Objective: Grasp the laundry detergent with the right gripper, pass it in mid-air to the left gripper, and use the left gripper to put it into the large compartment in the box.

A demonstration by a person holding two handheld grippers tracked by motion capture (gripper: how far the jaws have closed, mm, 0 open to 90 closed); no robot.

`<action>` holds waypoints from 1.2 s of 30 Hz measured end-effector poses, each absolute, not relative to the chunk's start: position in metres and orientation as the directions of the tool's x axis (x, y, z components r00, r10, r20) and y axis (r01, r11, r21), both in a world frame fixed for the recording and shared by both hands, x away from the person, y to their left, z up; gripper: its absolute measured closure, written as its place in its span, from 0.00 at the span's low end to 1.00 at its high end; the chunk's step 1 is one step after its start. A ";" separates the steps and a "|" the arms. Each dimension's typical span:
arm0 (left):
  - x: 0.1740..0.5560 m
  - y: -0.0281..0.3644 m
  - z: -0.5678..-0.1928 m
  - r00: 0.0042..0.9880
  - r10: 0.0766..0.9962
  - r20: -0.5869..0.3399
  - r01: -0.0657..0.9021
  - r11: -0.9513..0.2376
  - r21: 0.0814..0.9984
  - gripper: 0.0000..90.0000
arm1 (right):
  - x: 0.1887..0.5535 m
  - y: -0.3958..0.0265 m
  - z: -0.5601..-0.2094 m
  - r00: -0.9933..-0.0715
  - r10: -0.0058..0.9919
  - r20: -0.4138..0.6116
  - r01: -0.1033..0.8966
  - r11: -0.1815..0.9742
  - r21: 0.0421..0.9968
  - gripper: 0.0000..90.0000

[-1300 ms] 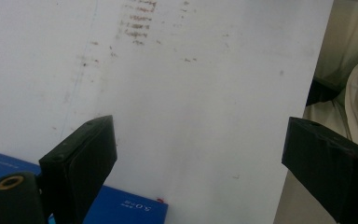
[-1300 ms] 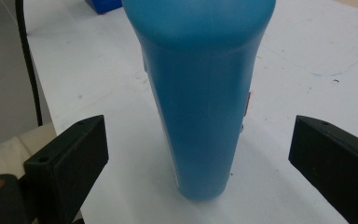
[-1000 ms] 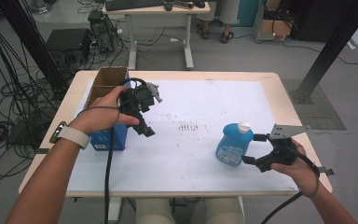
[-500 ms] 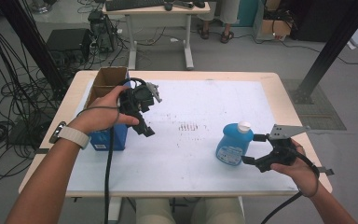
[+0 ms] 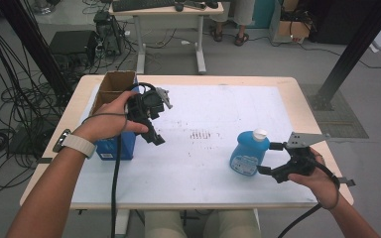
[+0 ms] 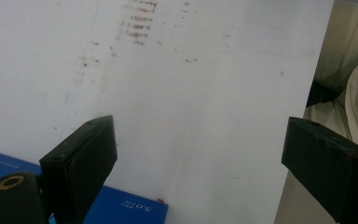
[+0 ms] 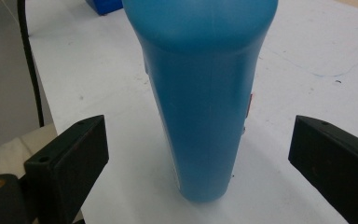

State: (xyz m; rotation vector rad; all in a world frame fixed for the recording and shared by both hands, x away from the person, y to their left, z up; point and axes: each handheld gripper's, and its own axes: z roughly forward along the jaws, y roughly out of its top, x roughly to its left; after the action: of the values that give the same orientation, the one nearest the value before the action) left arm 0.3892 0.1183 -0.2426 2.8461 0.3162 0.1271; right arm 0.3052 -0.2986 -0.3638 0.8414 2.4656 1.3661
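Straddling the upright blue bottle (image 7: pixel 200 93), our right gripper (image 7: pixel 200 154) stands open, grasp pending; left gripper (image 6: pixel 200 149) idles open.

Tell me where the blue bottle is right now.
In the high view, the blue bottle stands upright on the white mat, toward the table's right front, just ahead of the open right gripper, whose jaws flank it without touching.

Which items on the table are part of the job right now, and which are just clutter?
In play:
- blue bottle, upright, between the open jaws of the right hand-held gripper, not pinched
- left hand-held gripper, open, nothing between its jaws

Lying about:
- cardboard box at the table's far left
- blue box in front of it
- white sheet covering the table
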 end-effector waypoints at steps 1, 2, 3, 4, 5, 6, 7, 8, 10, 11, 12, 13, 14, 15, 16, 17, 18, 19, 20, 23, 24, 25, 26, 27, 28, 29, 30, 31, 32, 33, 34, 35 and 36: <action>0.389 0.118 -0.242 0.972 0.227 0.057 0.203 -0.939 0.279 0.12 | 0.305 -0.299 -0.364 -0.818 0.567 0.096 0.382 0.411 0.828 0.05; 0.389 0.118 -0.242 0.972 0.227 0.057 0.203 -0.939 0.279 0.12 | 0.305 -0.299 -0.364 -0.818 0.566 0.103 0.386 0.408 0.827 0.05; 0.389 0.119 -0.242 0.972 0.228 0.057 0.203 -0.938 0.282 0.12 | 0.305 -0.299 -0.364 -0.817 0.566 0.109 0.391 0.405 0.826 0.05; 0.389 0.119 -0.243 0.972 0.228 0.057 0.203 -0.937 0.283 0.12 | 0.305 -0.299 -0.364 -0.818 0.565 0.107 0.389 0.408 0.826 0.05; 0.389 0.119 -0.242 0.972 0.229 0.059 0.204 -0.938 0.280 0.12 | 0.305 -0.299 -0.364 -0.819 0.564 0.106 0.389 0.409 0.826 0.06; 0.389 0.119 -0.242 0.972 0.229 0.059 0.204 -0.938 0.280 0.12 | 0.305 -0.299 -0.364 -0.819 0.564 0.106 0.389 0.409 0.826 0.06; 0.389 0.118 -0.242 0.972 0.228 0.058 0.203 -0.939 0.278 0.12 | 0.305 -0.298 -0.364 -0.819 0.564 0.107 0.389 0.408 0.826 0.06; 0.389 0.119 -0.242 0.972 0.229 0.058 0.204 -0.937 0.283 0.12 | 0.305 -0.298 -0.364 -0.821 0.561 0.106 0.386 0.409 0.827 0.06; 0.389 0.119 -0.242 0.972 0.225 0.061 0.200 -0.940 0.276 0.12 | 0.305 -0.297 -0.364 -0.821 0.561 0.108 0.387 0.408 0.827 0.06; 0.389 0.119 -0.242 0.972 0.229 0.059 0.203 -0.937 0.282 0.12 | 0.305 -0.297 -0.364 -0.821 0.561 0.108 0.387 0.408 0.827 0.06; 0.389 0.119 -0.242 0.973 0.224 0.061 0.199 -0.939 0.279 0.12 | 0.306 -0.297 -0.364 -0.826 0.554 0.101 0.376 0.409 0.831 0.06; 0.389 0.119 -0.242 0.973 0.224 0.061 0.199 -0.939 0.279 0.12 | 0.306 -0.297 -0.364 -0.826 0.554 0.101 0.376 0.409 0.831 0.06; 0.389 0.119 -0.242 0.972 0.225 0.062 0.199 -0.939 0.280 0.12 | 0.306 -0.297 -0.364 -0.827 0.553 0.100 0.375 0.410 0.831 0.06; 0.389 0.119 -0.242 0.972 0.225 0.062 0.199 -0.939 0.281 0.12 | 0.305 -0.297 -0.364 -0.820 0.561 0.108 0.388 0.408 0.827 0.06; 0.389 0.119 -0.242 0.972 0.226 0.062 0.201 -0.939 0.278 0.12 | 0.305 -0.297 -0.364 -0.821 0.560 0.107 0.386 0.408 0.827 0.06; 0.389 0.119 -0.242 0.972 0.225 0.062 0.200 -0.939 0.281 0.12 | 0.305 -0.298 -0.364 -0.819 0.563 0.108 0.389 0.407 0.827 0.06; 0.389 0.119 -0.242 0.973 0.224 0.062 0.198 -0.940 0.279 0.12 | 0.305 -0.298 -0.364 -0.819 0.563 0.109 0.390 0.406 0.827 0.06; 0.389 0.119 -0.242 0.972 0.225 0.061 0.200 -0.939 0.280 0.12 | 0.305 -0.298 -0.364 -0.820 0.563 0.106 0.386 0.407 0.828 0.06; 0.389 0.119 -0.242 0.973 0.224 0.061 0.199 -0.939 0.279 0.12 | 0.305 -0.298 -0.364 -0.819 0.563 0.107 0.387 0.406 0.828 0.06; 0.389 0.119 -0.242 0.972 0.226 0.061 0.201 -0.938 0.284 0.12 | 0.305 -0.299 -0.364 -0.818 0.566 0.105 0.386 0.403 0.830 0.06; 0.389 0.119 -0.243 0.972 0.227 0.059 0.202 -0.937 0.284 0.12 | 0.305 -0.299 -0.365 -0.816 0.568 0.105 0.387 0.403 0.829 0.06; 0.389 0.119 -0.242 0.972 0.226 0.058 0.201 -0.937 0.286 0.12 | 0.305 -0.299 -0.365 -0.816 0.569 0.107 0.388 0.401 0.830 0.06; 0.389 0.119 -0.242 0.972 0.226 0.058 0.201 -0.937 0.286 0.12 | 0.305 -0.299 -0.365 -0.816 0.569 0.107 0.388 0.401 0.830 0.06; 0.389 0.119 -0.242 0.972 0.226 0.059 0.201 -0.938 0.281 0.12 | 0.305 -0.299 -0.365 -0.814 0.571 0.107 0.389 0.400 0.830 0.06; 0.389 0.119 -0.242 0.973 0.222 0.060 0.197 -0.939 0.280 0.11 | 0.305 -0.299 -0.365 -0.814 0.571 0.106 0.388 0.399 0.831 0.06; 0.389 0.119 -0.242 0.972 0.226 0.061 0.200 -0.938 0.282 0.11 | 0.305 -0.299 -0.365 -0.814 0.571 0.106 0.388 0.399 0.831 0.06; 0.389 0.119 -0.242 0.973 0.223 0.064 0.198 -0.941 0.275 0.11 | 0.305 -0.299 -0.364 -0.814 0.571 0.107 0.389 0.399 0.831 0.06; 0.389 0.119 -0.242 0.972 0.225 0.062 0.199 -0.938 0.283 0.11 | 0.305 -0.299 -0.364 -0.815 0.570 0.106 0.387 0.400 0.831 0.06; 0.389 0.119 -0.242 0.972 0.226 0.062 0.199 -0.938 0.283 0.11 | 0.305 -0.299 -0.364 -0.815 0.570 0.105 0.387 0.400 0.831 0.06; 0.389 0.119 -0.242 0.972 0.224 0.064 0.198 -0.939 0.280 0.11 | 0.305 -0.299 -0.364 -0.815 0.570 0.105 0.387 0.400 0.831 0.06; 0.389 0.119 -0.243 0.971 0.229 0.060 0.204 -0.937 0.283 0.11 | 0.305 -0.299 -0.364 -0.815 0.570 0.104 0.385 0.400 0.831 0.06; 0.389 0.119 -0.243 0.971 0.229 0.060 0.204 -0.937 0.283 0.11 | 0.305 -0.299 -0.364 -0.815 0.570 0.104 0.385 0.400 0.831 0.06; 0.389 0.119 -0.242 0.972 0.225 0.063 0.199 -0.939 0.281 0.11 | 0.305 -0.299 -0.364 -0.814 0.571 0.106 0.389 0.400 0.830 0.06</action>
State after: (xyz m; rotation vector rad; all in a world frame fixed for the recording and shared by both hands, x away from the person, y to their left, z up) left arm 0.3889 0.1190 -0.2422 2.8451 0.3116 0.1369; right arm 0.3046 -0.2990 -0.3643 0.8546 2.4589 1.3782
